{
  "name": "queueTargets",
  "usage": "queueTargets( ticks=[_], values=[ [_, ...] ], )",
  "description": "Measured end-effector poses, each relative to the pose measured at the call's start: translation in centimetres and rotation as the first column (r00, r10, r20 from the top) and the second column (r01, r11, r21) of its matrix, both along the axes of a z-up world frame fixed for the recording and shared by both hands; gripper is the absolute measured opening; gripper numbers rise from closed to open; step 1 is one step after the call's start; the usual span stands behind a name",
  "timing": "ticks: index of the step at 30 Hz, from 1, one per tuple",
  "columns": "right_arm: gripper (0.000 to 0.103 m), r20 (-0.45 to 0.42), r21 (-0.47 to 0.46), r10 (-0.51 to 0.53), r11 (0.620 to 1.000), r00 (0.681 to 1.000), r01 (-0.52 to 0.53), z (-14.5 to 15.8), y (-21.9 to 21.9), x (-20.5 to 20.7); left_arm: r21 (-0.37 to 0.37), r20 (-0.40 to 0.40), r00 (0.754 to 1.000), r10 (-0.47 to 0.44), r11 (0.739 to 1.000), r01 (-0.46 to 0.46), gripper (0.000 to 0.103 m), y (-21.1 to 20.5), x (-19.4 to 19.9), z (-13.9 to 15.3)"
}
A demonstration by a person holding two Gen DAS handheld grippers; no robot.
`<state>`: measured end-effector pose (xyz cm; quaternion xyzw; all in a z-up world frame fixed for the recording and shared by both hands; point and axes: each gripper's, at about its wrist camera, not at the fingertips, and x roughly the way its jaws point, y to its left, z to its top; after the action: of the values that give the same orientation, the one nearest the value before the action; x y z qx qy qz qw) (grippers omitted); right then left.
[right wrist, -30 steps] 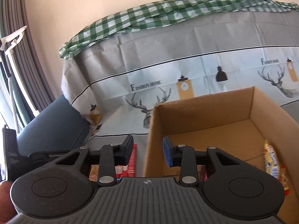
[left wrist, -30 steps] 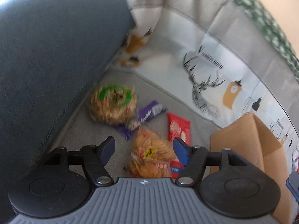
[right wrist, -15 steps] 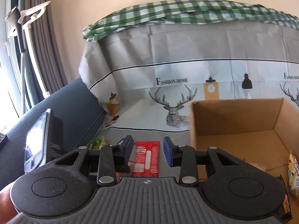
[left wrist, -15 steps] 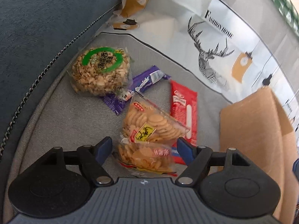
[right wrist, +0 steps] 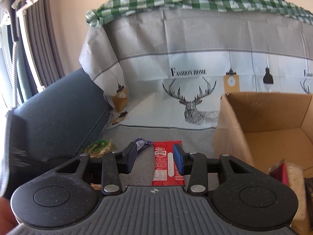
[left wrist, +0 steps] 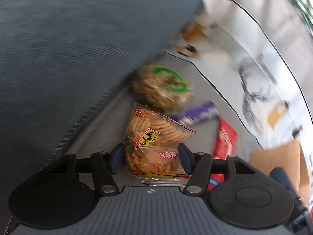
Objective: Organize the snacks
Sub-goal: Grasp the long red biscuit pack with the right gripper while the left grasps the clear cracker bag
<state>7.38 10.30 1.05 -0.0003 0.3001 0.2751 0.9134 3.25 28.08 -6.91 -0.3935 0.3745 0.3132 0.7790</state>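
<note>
My left gripper (left wrist: 150, 157) is shut on a clear bag of orange rice crackers (left wrist: 154, 139) and holds it off the grey sofa seat. Beyond it lie a round green-labelled snack pack (left wrist: 162, 87), a purple wrapper (left wrist: 197, 113) and a red packet (left wrist: 225, 139). My right gripper (right wrist: 154, 157) is open and empty, low over the seat, with the red packet (right wrist: 166, 162) between and below its fingers. The purple wrapper (right wrist: 141, 143) and round pack (right wrist: 100, 146) sit to its left. An open cardboard box (right wrist: 230, 137) stands to the right.
The blue sofa armrest (left wrist: 78, 49) rises on the left. A deer-print cloth (right wrist: 191, 78) covers the sofa back, with a green checked cloth (right wrist: 195, 0) on top. Several snack packs (right wrist: 287, 174) lie in the box's near corner. Curtains (right wrist: 39, 39) hang at far left.
My left gripper has closed on the rice cracker bag and lifted it; the view behind it blurs with motion. My right gripper has swung left and down toward the red packet.
</note>
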Motion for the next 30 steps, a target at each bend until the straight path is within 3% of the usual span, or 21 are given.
queueTargets(
  ticks=[4,12,20,23,25,27,30],
  values=[
    [0.047,-0.046,-0.021,-0.037,0.999,0.998,0.036,-1.6,1.3,1.5,0.003,0.003,0.998,0.063,0.998,-0.063,0.064,0.5,-0.4,0.1],
    [0.072,-0.118,-0.12,-0.067,0.991,0.991,0.053,-5.3,3.8,4.7,-0.004,0.005,0.996,0.085,0.996,-0.085,0.065,0.4,-0.1,0.0],
    [0.078,-0.216,-0.198,-0.103,0.978,0.971,0.06,-9.3,5.2,7.5,-0.013,0.0,0.997,0.073,0.997,-0.073,0.065,0.8,-0.3,-0.5],
    [0.083,-0.182,-0.219,-0.107,0.973,0.977,0.065,-9.7,5.6,7.5,-0.012,-0.001,0.997,0.072,0.997,-0.072,0.065,0.7,-0.2,-0.5],
    [0.08,-0.177,-0.215,-0.104,0.974,0.979,0.065,-9.7,5.6,7.6,-0.011,-0.001,0.997,0.071,0.997,-0.072,0.065,0.7,-0.2,-0.5],
    [0.062,-0.159,-0.214,-0.088,0.975,0.983,0.053,-9.6,5.7,7.4,-0.012,-0.002,0.997,0.072,0.997,-0.072,0.065,0.7,-0.2,-0.5],
    [0.05,-0.147,-0.219,-0.073,0.975,0.986,0.039,-9.3,5.8,7.4,-0.011,-0.002,0.997,0.073,0.997,-0.073,0.065,0.7,-0.2,-0.5]
  ],
)
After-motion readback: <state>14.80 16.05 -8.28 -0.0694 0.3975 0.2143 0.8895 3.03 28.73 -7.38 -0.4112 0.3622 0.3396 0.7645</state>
